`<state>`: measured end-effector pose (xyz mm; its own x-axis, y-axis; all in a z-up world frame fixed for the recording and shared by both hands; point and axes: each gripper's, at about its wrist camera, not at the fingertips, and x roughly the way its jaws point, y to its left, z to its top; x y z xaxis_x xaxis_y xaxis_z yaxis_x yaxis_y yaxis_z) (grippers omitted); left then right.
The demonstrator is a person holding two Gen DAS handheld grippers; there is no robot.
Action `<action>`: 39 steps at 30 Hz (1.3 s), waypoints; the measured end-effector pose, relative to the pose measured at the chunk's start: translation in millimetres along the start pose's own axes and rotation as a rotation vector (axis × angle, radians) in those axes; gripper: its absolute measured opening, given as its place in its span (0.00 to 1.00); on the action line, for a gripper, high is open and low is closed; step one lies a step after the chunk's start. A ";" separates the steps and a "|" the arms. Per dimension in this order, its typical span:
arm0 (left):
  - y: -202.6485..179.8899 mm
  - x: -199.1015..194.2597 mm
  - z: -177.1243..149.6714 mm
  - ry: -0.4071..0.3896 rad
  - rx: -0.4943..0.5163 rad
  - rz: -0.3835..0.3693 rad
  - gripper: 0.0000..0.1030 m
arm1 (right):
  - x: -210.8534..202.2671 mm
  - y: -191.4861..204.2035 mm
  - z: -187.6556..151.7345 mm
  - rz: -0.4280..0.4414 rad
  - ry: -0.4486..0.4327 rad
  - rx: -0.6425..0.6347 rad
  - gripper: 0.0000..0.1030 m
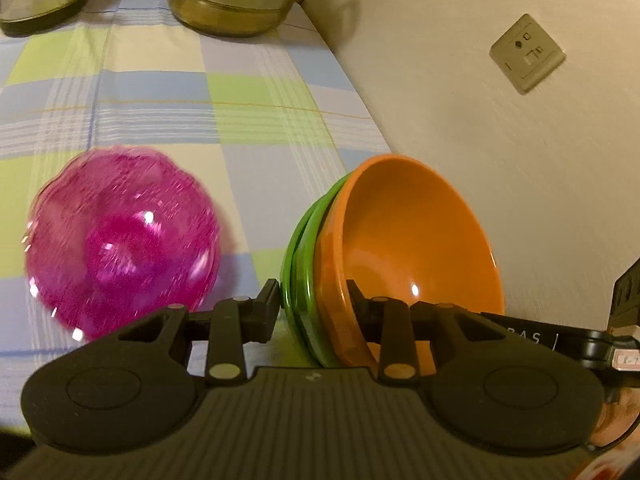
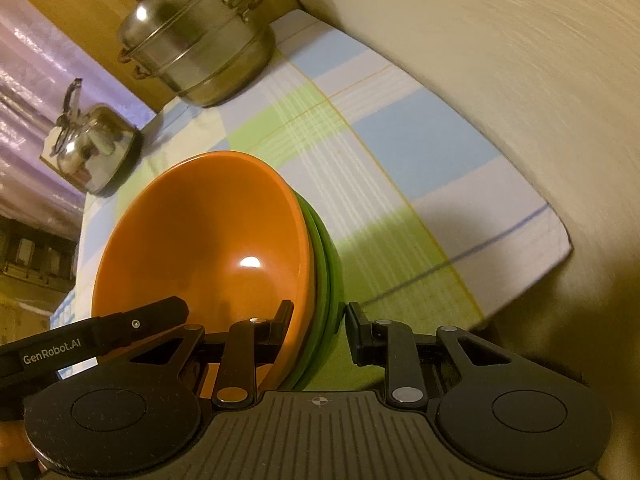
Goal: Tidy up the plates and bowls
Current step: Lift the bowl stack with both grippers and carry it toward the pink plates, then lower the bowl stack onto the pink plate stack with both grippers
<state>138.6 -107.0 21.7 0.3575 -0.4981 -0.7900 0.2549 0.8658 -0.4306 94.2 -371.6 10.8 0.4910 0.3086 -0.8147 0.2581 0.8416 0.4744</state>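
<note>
- Left wrist view: the left gripper (image 1: 313, 300) was clamped across the near rim of a nested stack, one pad outside the green dishes (image 1: 298, 276) and the other inside the orange bowl (image 1: 416, 240).
- The stack looked tilted and carried above the checked tablecloth (image 1: 248, 92), close to the wall (image 1: 480, 128); contact with the cloth could not be ruled out.
- One pink translucent bowl (image 1: 120, 240) lay apart on the cloth to the left, blurred and unstacked, so I judged that it remained to be dealt with.
- Count here: one orange bowl, green rims that read as two though I could not be sure, one pink bowl, one steamer pot (image 1: 236, 0) and one wall socket (image 1: 527, 53).
- Right wrist view: the right gripper (image 2: 318, 320) was closed on the opposite rim of the same stack, one pad inside the orange bowl (image 2: 208, 240) and the other outside the green dishes (image 2: 326, 276). Both hand-held tools shared the load.
- Count here: one orange bowl, again about two green rims, one steamer pot (image 2: 196, 48) and one kettle (image 2: 96, 148) at the far end of the tablecloth (image 2: 400, 152).
- Judged progress: nesting of orange into green was done; setting the stack down and adding the pink bowl seemed left. No flat plates were identifiable.
</note>
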 end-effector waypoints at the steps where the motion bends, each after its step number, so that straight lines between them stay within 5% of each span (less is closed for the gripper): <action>1: 0.5 -5.4 -6.3 -0.005 -0.002 0.005 0.29 | -3.7 1.0 -5.5 0.003 -0.002 -0.002 0.27; 22: 57.8 -86.2 -85.5 -0.102 -0.135 0.086 0.29 | -5.6 60.0 -89.8 0.080 0.057 -0.133 0.27; 30: 80.3 -99.6 -77.3 -0.139 -0.178 0.112 0.29 | 11.0 88.8 -87.5 0.106 0.089 -0.183 0.27; 39: 104.9 -92.8 -33.3 -0.152 -0.199 0.118 0.28 | 34.2 128.1 -48.8 0.108 0.078 -0.237 0.27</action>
<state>102.2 31.6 35.4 0.5088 -0.3813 -0.7719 0.0272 0.9033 -0.4282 103.4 -231.5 27.4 0.4369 0.4282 -0.7911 0.0006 0.8793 0.4763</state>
